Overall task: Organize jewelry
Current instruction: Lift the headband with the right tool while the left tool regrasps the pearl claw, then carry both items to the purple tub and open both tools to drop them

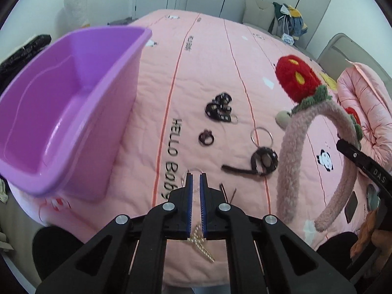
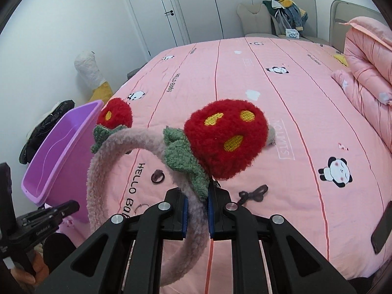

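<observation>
Nearest the left wrist camera, the left gripper point(image 1: 196, 178) has its jaws drawn almost together on a small clear ring point(image 1: 194, 188) whose thin loop shows at the fingertips, while a gold beaded clip point(image 1: 201, 243) lies on the pink bedspread point(image 1: 208, 73) below the jaws, its long axis slanting toward the near edge of the bed. Just beyond, a dark strap with a round charm and key ring point(image 1: 263, 158) lies on the bedspread, the strap stretched leftward and the ring pointing away toward the far edge; a small dark ring point(image 1: 205, 137) sits left of it beside the "HELLO Baby" lettering, and a black heart-shaped keychain point(image 1: 219, 107) lies farther on. The purple plastic bin point(image 1: 68, 112) stands at the left edge of the bed. In the right wrist view, the right gripper point(image 2: 198, 212) is clamped on the band of a fuzzy pink headband point(image 2: 105, 156), held clear of the bedspread with its arch rising leftward and up; the two red strawberry pompoms point(image 2: 225, 142) on it point away from the camera, toward the far end of the bed.
</observation>
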{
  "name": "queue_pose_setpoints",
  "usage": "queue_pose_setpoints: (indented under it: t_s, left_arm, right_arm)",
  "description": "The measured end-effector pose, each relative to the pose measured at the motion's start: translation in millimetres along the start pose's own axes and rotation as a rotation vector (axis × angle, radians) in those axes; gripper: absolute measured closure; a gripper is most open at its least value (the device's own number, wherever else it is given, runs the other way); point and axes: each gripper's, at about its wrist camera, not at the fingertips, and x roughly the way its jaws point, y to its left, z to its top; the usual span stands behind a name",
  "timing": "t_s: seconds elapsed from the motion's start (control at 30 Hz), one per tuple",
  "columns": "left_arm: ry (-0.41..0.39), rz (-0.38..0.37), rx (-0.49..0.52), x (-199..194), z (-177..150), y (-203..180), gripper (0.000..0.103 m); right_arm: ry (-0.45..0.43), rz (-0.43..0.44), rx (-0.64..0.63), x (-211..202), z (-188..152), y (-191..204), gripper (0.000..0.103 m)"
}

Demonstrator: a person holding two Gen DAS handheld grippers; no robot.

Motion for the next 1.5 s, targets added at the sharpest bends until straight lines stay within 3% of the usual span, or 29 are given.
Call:
queue_pose_setpoints:
  t_s: [0.13, 0.2, 0.27, 0.33, 0.53, 0.8, 1.03, 1.1, 1.17, 1.2, 1.23, 1.3, 1.37, 1.5]
  left_arm:
    - [0.117, 0.017, -0.006, 26.3, -34.5, -8.5, 0.087]
    - [0.155, 0.047, 0.002, 36.5, -47.6, -11.9, 0.072]
    - [0.155, 0.058, 0.001, 40.1, -55.1, -12.6, 0.038]
    - [0.135, 0.071, -0.006, 41.3, -61.8, -13.9, 0.024]
    - [0.221, 0.129, -0.044, 66.5, -79.3, -13.1, 0.016]
    - [0.343, 0.242, -0.088, 117.2, -95.4, 1.1, 0.016]
    - [0.361, 0.288, -0.063, 138.2, -98.0, -3.8, 0.015]
    - [0.348, 0.272, -0.066, 136.2, -97.1, -3.6, 0.025]
    - [0.33, 0.258, -0.05, 130.0, -94.4, -5.2, 0.054]
    - [0.324, 0.252, -0.041, 126.9, -93.4, -6.6, 0.063]
    - [0.317, 0.257, -0.035, 124.6, -91.8, -7.3, 0.083]
    - [0.31, 0.239, -0.056, 119.1, -88.5, -3.3, 0.09]
    - [0.289, 0.218, -0.069, 108.6, -84.2, -2.0, 0.09]
    - [0.167, 0.194, -0.037, 70.8, -62.3, -8.1, 0.09]
  right_arm:
    - [0.05, -0.021, 0.028, 7.3, -21.6, -14.6, 0.091]
    - [0.063, -0.033, 0.037, 8.6, -31.7, -22.4, 0.091]
    - [0.072, -0.046, 0.046, 9.1, -39.7, -29.3, 0.091]
    - [0.079, -0.048, 0.062, 9.8, -45.7, -36.9, 0.091]
    - [0.072, -0.042, 0.097, 8.2, -51.3, -52.3, 0.091]
    - [0.067, -0.024, 0.127, 8.7, -55.1, -63.0, 0.091]
    - [0.069, -0.016, 0.139, 11.2, -55.6, -66.9, 0.091]
    - [0.069, -0.014, 0.139, 11.2, -54.9, -66.7, 0.091]
    - [0.067, -0.013, 0.138, 10.8, -54.8, -66.6, 0.091]
    - [0.066, -0.013, 0.139, 10.5, -54.5, -66.4, 0.091]
    - [0.065, -0.012, 0.139, 10.3, -54.0, -66.0, 0.091]
    - [0.061, -0.007, 0.136, 9.0, -53.1, -64.4, 0.091]
    - [0.057, -0.006, 0.129, 7.1, -51.8, -62.2, 0.091]
    - [0.043, 0.003, 0.12, 1.0, -44.6, -56.4, 0.091]
